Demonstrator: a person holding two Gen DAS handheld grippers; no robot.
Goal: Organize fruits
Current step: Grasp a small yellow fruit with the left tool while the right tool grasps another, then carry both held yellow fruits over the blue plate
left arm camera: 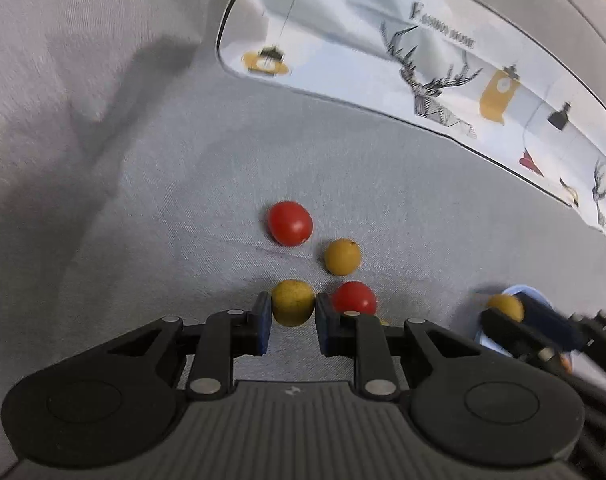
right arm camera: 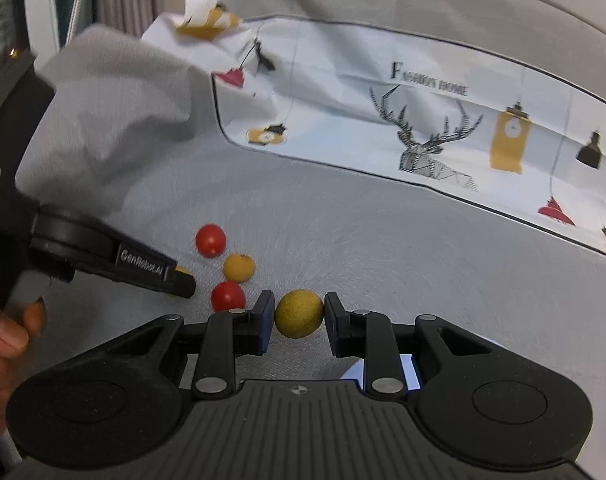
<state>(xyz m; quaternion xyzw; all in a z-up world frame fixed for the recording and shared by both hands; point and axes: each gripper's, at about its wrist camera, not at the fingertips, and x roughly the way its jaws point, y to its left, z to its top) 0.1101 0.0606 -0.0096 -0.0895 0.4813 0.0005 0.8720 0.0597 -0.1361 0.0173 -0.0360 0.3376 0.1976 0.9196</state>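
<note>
Small round fruits lie on a grey cloth. In the left wrist view my left gripper (left arm camera: pixel 293 316) is shut on a yellow fruit (left arm camera: pixel 293 302); beyond it lie a red fruit (left arm camera: pixel 289 223), a yellow-orange fruit (left arm camera: pixel 342 257) and a second red fruit (left arm camera: pixel 354 298). In the right wrist view my right gripper (right arm camera: pixel 299 318) holds another yellow fruit (right arm camera: pixel 299 313) between its pads, over a light-blue dish (right arm camera: pixel 407 372). The same loose fruits show at left: red (right arm camera: pixel 210 240), orange (right arm camera: pixel 239 267), red (right arm camera: pixel 228 296). The left gripper (right arm camera: pixel 183 278) also shows there, with a hand behind it.
A white printed cloth with deer and clock pictures (left arm camera: pixel 443 76) lies across the back, also in the right wrist view (right arm camera: pixel 423 120). The light-blue dish (left arm camera: pixel 521 292) sits at the right in the left wrist view, with the right gripper (left arm camera: pixel 507 312) over it. Crumpled grey fabric (right arm camera: pixel 115 128) rises at left.
</note>
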